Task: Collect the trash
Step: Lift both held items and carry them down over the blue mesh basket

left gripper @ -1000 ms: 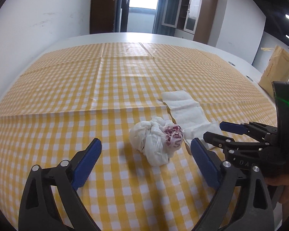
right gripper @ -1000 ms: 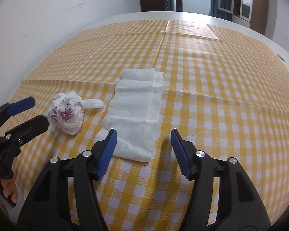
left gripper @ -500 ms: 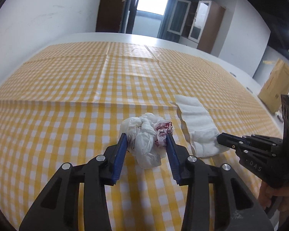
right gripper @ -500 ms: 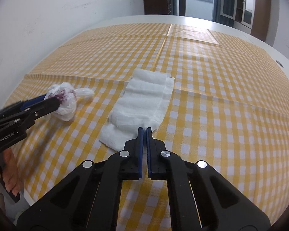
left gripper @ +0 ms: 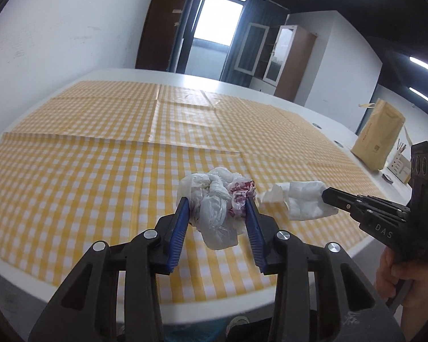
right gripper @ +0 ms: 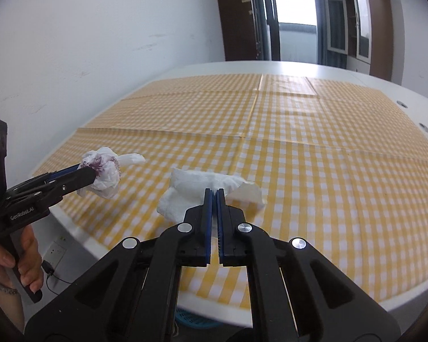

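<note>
Trash here comes in two pieces, both lifted clear of the tabletop (left gripper: 71, 154), which is covered by a yellow-and-white checked cloth (right gripper: 314, 148). The larger piece is a white paper towel (right gripper: 197, 191), crumpled and drooping; in the right wrist view its near edge is pinched between the blue pads of the right claw (right gripper: 213, 196), whose jaws are pressed nearly together with only the paper between them. In the left wrist view the same towel (left gripper: 302, 199) hangs from the tip of the right claw (left gripper: 326, 193), out to the right of the other piece. The smaller piece is a balled white plastic bag with red print (left gripper: 219, 208). It sits squarely between the two blue pads of the left claw (left gripper: 217, 211), which squeeze it from both sides at a narrow width; the wad bulges forward and below the fingertips. From the right wrist view the bag (right gripper: 104, 171) sticks out beyond the tip of the left claw (right gripper: 90, 175). A brown paper bag (left gripper: 378, 139) stands near the far right edge of the tabletop.
</note>
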Demonstrator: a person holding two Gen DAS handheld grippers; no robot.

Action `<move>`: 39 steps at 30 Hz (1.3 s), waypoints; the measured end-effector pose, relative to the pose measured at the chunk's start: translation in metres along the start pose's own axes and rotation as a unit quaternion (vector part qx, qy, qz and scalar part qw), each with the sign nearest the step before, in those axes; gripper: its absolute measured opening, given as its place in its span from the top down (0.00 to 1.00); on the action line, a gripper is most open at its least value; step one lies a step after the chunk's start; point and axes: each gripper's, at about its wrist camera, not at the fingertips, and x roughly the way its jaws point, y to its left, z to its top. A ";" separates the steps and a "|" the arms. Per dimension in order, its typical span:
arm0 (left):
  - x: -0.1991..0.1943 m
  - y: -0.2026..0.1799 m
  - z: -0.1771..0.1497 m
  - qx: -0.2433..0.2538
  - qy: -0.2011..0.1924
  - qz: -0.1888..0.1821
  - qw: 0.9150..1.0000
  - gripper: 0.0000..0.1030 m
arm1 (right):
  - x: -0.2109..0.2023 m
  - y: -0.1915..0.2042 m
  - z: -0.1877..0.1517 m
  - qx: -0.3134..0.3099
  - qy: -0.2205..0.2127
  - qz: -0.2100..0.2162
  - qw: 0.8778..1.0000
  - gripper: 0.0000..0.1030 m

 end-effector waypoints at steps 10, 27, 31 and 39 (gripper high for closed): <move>-0.056 -0.011 -0.036 -0.012 -0.020 -0.028 0.999 0.63 | -0.058 0.024 -0.038 0.000 -0.022 0.025 0.999 0.98; -0.100 -0.012 -0.102 -0.003 -0.003 -0.040 0.999 0.63 | -0.110 0.062 -0.102 -0.029 -0.007 0.050 0.998 0.98; -0.088 -0.007 -0.119 -0.004 0.019 -0.033 0.999 0.63 | -0.096 0.064 -0.120 -0.027 0.017 0.049 0.998 0.98; -0.046 0.010 -0.155 -0.018 0.078 -0.026 0.996 0.63 | -0.046 0.059 -0.153 -0.015 0.067 0.048 0.996 0.98</move>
